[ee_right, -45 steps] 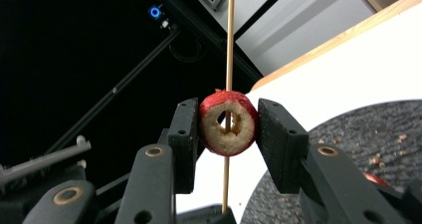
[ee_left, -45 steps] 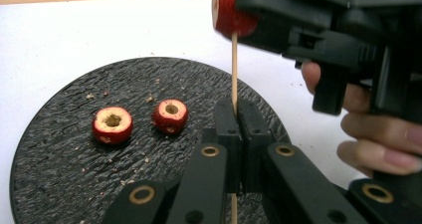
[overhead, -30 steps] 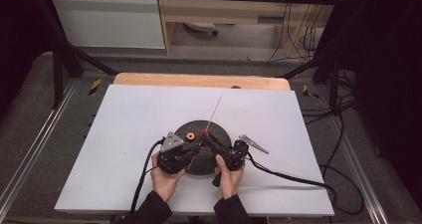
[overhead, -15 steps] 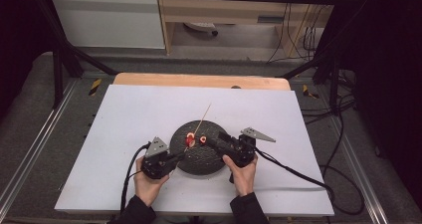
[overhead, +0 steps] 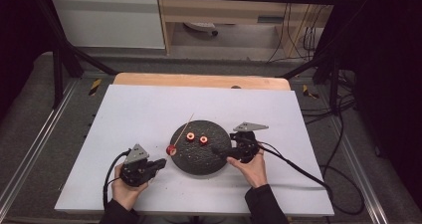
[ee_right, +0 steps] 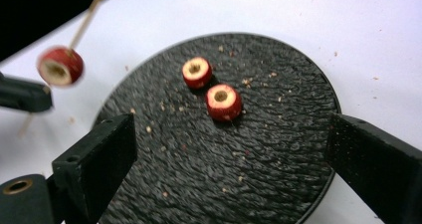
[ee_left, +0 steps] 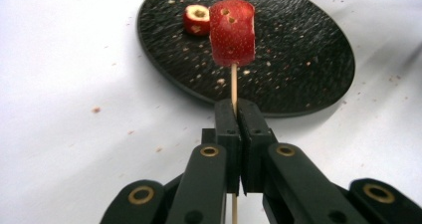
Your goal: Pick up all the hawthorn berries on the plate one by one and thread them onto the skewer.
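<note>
Holding the skewer [ee_left: 233, 87] clamped in our left gripper [overhead: 160, 163], one fruit piece [ee_left: 232, 32] threaded; our right gripper [overhead: 217, 151], jaws just opened wide and empty, is nearer the two cored fruit pieces [ee_right: 213, 87] just left on the black plate [overhead: 199, 162].

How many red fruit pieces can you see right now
3: two cored red fruit pieces lie side by side on the black round plate; one is threaded on the thin wooden skewer.

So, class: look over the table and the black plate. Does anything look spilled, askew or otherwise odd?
Yes. Small crumbs are scattered over the black plate and onto the white table beside it. The red fruit piece on the skewer has extra puncture holes in its skin. Two cored pieces lie loose on the plate.
</note>
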